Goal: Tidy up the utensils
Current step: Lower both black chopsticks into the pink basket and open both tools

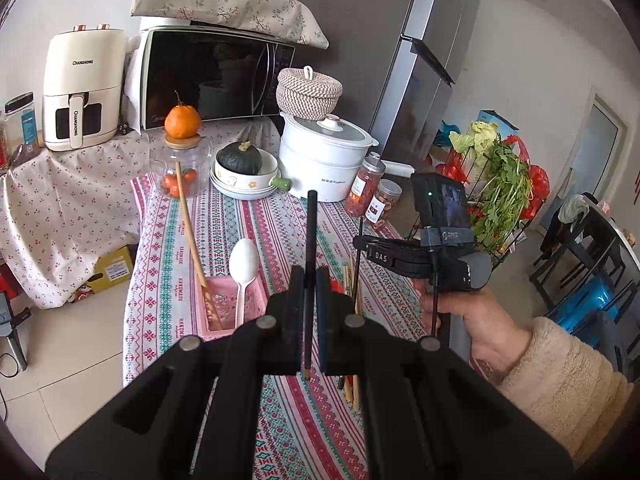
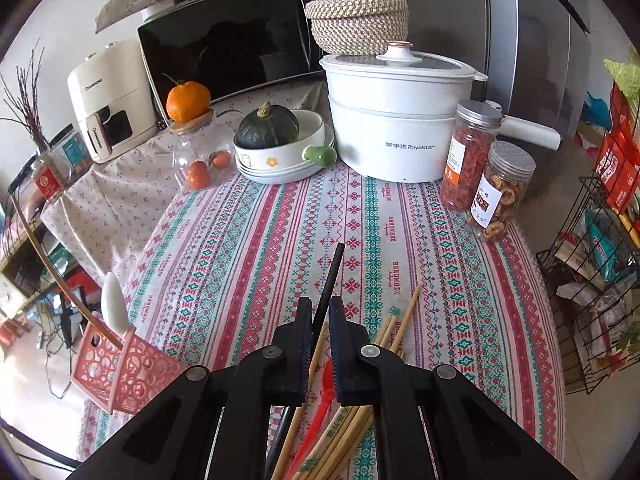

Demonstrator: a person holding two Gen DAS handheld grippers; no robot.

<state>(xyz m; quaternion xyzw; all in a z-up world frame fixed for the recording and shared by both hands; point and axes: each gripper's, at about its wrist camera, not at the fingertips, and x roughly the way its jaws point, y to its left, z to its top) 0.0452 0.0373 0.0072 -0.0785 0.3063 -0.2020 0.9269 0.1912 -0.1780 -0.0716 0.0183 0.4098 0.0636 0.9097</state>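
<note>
My left gripper (image 1: 309, 280) is shut on a black chopstick (image 1: 310, 232) and holds it upright above the patterned tablecloth. My right gripper (image 2: 320, 312) is shut on another black chopstick (image 2: 331, 276); it shows in the left wrist view (image 1: 362, 242) at the right. Under it lie several wooden chopsticks (image 2: 400, 328) and a red utensil (image 2: 326, 384). A pink perforated basket (image 1: 230, 304) holds a white spoon (image 1: 243, 264) and a long wooden utensil (image 1: 192, 236); it shows in the right wrist view (image 2: 120, 364) at the lower left.
At the table's back stand a white Royalstar pot (image 2: 400, 120) with a woven basket on it, stacked bowls with a dark squash (image 2: 266, 126), a glass jar topped by an orange (image 2: 192, 136) and two snack jars (image 2: 500, 188). A microwave and air fryer stand behind. A wire rack (image 2: 592, 280) is at the right.
</note>
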